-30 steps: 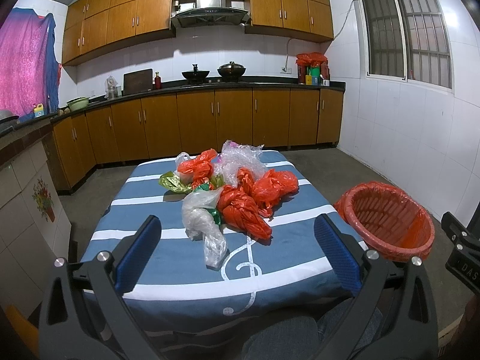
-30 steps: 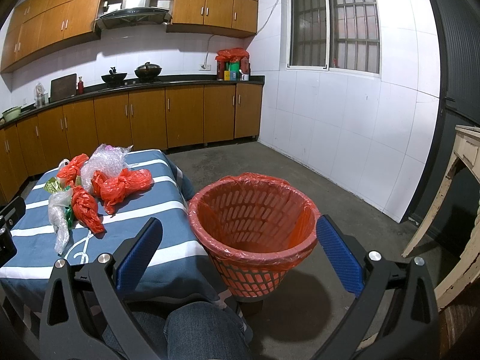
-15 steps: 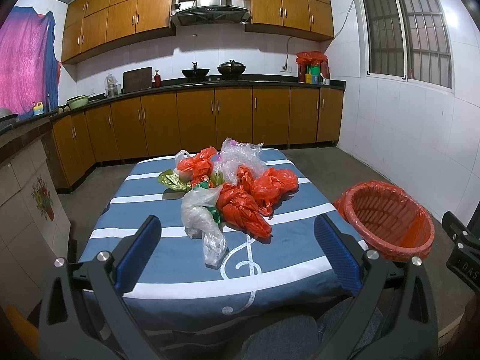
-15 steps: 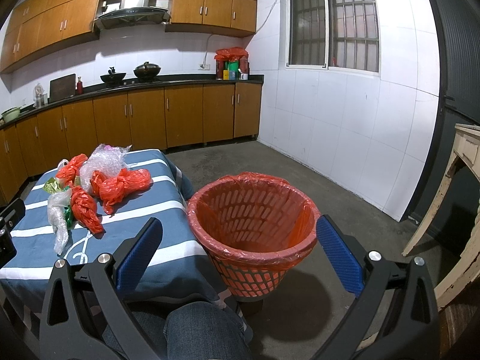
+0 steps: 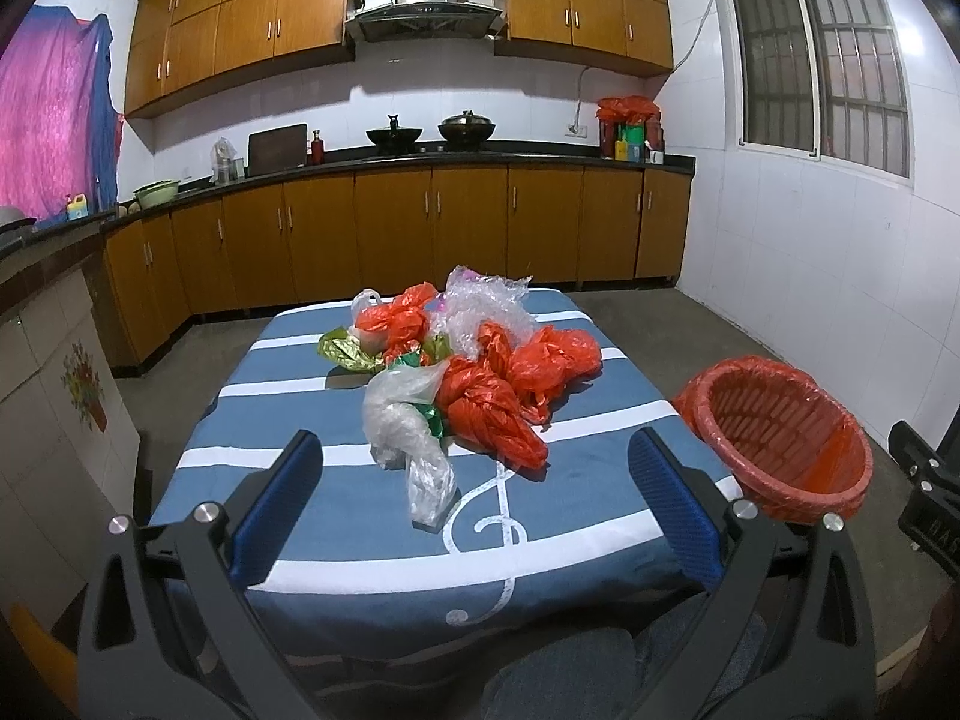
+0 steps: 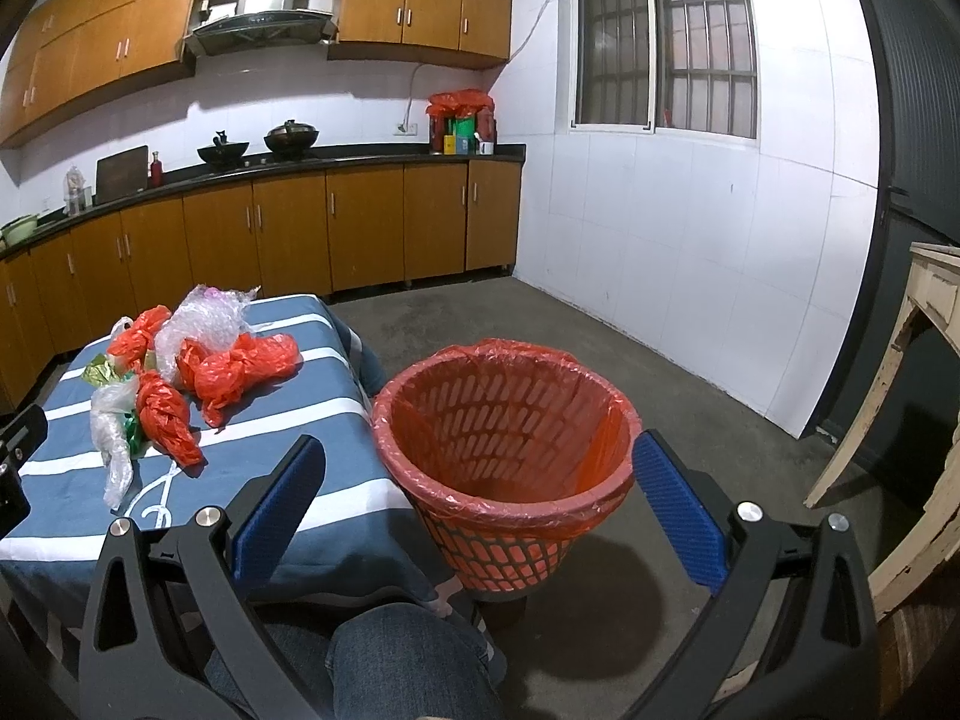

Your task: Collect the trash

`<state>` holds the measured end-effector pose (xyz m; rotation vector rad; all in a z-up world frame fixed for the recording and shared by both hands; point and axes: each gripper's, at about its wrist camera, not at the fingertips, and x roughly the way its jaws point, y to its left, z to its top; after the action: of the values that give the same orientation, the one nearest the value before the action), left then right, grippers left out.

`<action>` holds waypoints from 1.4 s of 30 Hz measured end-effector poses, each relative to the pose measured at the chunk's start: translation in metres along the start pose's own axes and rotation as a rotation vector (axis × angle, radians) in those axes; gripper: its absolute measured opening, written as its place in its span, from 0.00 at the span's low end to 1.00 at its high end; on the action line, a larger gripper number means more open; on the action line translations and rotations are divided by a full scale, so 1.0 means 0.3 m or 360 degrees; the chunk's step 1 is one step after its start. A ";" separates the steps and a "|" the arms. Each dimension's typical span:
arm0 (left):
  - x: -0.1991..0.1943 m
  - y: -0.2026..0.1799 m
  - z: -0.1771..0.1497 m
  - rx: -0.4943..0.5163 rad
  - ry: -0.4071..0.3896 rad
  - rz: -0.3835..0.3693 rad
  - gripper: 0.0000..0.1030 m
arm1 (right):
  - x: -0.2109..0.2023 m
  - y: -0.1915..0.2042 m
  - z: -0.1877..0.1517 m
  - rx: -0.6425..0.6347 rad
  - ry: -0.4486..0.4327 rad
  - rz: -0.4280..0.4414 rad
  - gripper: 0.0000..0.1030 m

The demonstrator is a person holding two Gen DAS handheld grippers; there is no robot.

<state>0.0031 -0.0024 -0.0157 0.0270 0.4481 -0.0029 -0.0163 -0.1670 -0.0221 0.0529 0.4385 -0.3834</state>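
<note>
Since a second ago almost nothing has shifted; the left view has crept only slightly nearer the table, and both claws remain spread wide with nothing between them. The left gripper (image 5: pixel 477 501) hovers over the near edge of a table under a blue cloth with white stripes (image 5: pixel 336 501), its blue ribbed fingers (image 5: pixel 282 507) well short of the trash. The trash is a loose heap at the table's middle, at 12 o'clock from the left gripper: crumpled orange plastic bags (image 5: pixel 498 396), a limp clear bag (image 5: pixel 402 420) trailing toward the near edge, a bubble-wrap wad (image 5: pixel 486 306) behind, and a scrap of shiny green foil (image 5: pixel 348 351). Bare cloth lies all round the heap. The right gripper (image 6: pixel 480 510) faces a round orange lattice wastebasket (image 6: pixel 504 462) lined with a thin orange bag, standing on the grey concrete floor (image 6: pixel 660 360) just beside the table's right edge, at 3 o'clock from the heap. Open floor stretches beyond it to white tiled walls and wooden cabinets (image 6: pixel 300 228). A denim-clad knee (image 6: pixel 408 660) shows at 6 o'clock.
</note>
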 end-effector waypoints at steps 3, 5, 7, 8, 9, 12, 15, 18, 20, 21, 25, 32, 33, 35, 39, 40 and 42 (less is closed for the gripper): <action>0.003 0.014 0.000 -0.0012 0.0010 0.0019 0.96 | 0.021 -0.005 0.000 0.0000 0.0010 0.0003 0.98; 0.016 0.027 -0.004 -0.0027 0.0020 0.0032 0.96 | 0.035 0.004 -0.005 -0.0002 0.0016 0.0009 0.98; 0.020 0.041 -0.005 -0.0040 0.0029 0.0048 0.96 | 0.041 0.009 -0.005 -0.0006 0.0020 0.0022 0.98; 0.035 0.064 -0.007 -0.0062 0.0044 0.0073 0.96 | 0.046 0.013 -0.005 -0.0010 0.0024 0.0033 0.98; 0.051 0.084 -0.003 -0.0080 0.0060 0.0087 0.96 | 0.048 0.018 -0.005 -0.0014 0.0025 0.0041 0.98; 0.088 0.143 -0.003 -0.0138 0.0106 0.0121 0.96 | 0.063 0.040 -0.003 -0.0032 0.0030 0.0082 0.98; 0.148 0.210 -0.002 -0.0186 0.0150 0.0154 0.96 | 0.086 0.070 0.002 -0.0048 0.0042 0.0128 0.98; 0.218 0.262 0.004 -0.0202 0.0184 0.0192 0.96 | 0.118 0.103 0.015 -0.0067 0.0061 0.0174 0.98; 0.265 0.284 0.012 -0.0202 0.0197 0.0207 0.96 | 0.139 0.130 0.021 -0.0084 0.0067 0.0201 0.98; 0.293 0.293 0.016 -0.0202 0.0211 0.0209 0.96 | 0.150 0.144 0.024 -0.0091 0.0070 0.0213 0.98; 0.410 0.306 0.025 -0.0229 0.0294 0.0177 0.84 | 0.197 0.211 0.041 -0.0130 0.0061 0.0253 0.98; 0.592 0.297 0.001 -0.0279 0.0462 0.0126 0.72 | 0.286 0.320 0.059 -0.0151 0.0068 0.0332 0.98; 0.608 0.294 -0.002 -0.0280 0.0473 0.0121 0.72 | 0.298 0.334 0.060 -0.0158 0.0075 0.0342 0.98; 0.637 0.287 -0.005 -0.0268 0.0488 0.0116 0.71 | 0.317 0.363 0.060 -0.0174 0.0088 0.0363 0.98; 0.680 0.281 -0.018 -0.0261 0.0525 0.0102 0.60 | 0.347 0.421 0.055 -0.0221 0.0105 0.0394 0.98; 0.688 0.284 -0.021 -0.0269 0.0536 0.0096 0.55 | 0.352 0.433 0.053 -0.0229 0.0108 0.0404 0.98; 0.698 0.296 -0.028 -0.0286 0.0550 0.0081 0.48 | 0.366 0.457 0.050 -0.0246 0.0118 0.0430 0.98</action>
<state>0.1889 0.0874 -0.1118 -0.1400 0.7917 0.0933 0.1327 -0.0803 -0.0593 -0.0243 0.5261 -0.0814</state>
